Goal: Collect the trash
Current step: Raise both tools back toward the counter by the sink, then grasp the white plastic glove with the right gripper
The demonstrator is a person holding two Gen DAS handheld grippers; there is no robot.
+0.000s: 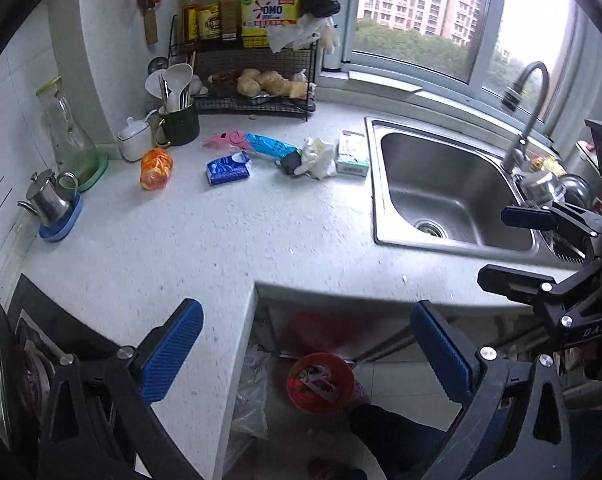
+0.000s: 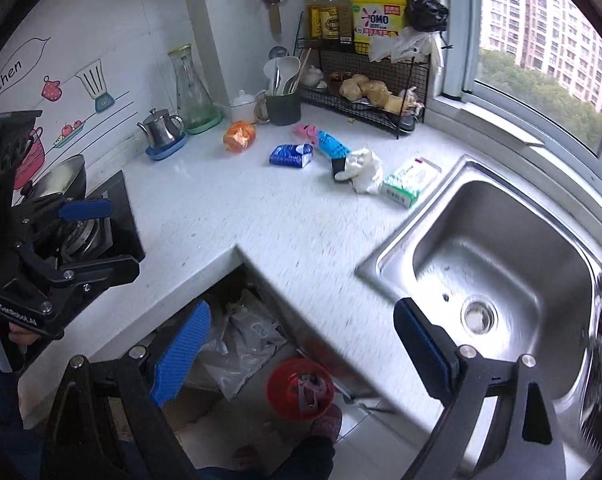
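Note:
Trash lies in a row at the back of the white counter [image 1: 205,240]: an orange wrapper [image 1: 156,168] [image 2: 240,136], a blue tissue pack [image 1: 228,168] [image 2: 292,155], a pink wrapper [image 1: 225,139], a blue wrapper [image 1: 271,145] [image 2: 333,145], crumpled white paper [image 1: 319,152] [image 2: 365,170] and a green-white box [image 1: 353,154] [image 2: 409,180]. A red bin [image 1: 291,384] [image 2: 271,386] with scraps inside stands on the floor below the counter. My left gripper [image 1: 307,354] [image 2: 97,240] and right gripper [image 2: 303,354] [image 1: 521,248] both hang open and empty above the counter's front edge, far from the trash.
A steel sink [image 1: 441,184] with a faucet [image 1: 529,120] is on the right. At the back stand a wire rack [image 1: 253,80], a utensil cup [image 1: 179,124], a glass carafe [image 1: 67,136] and a steel teapot [image 1: 47,196]. A stove [image 2: 117,216] sits on the left, a plastic bag [image 2: 241,344] under the counter.

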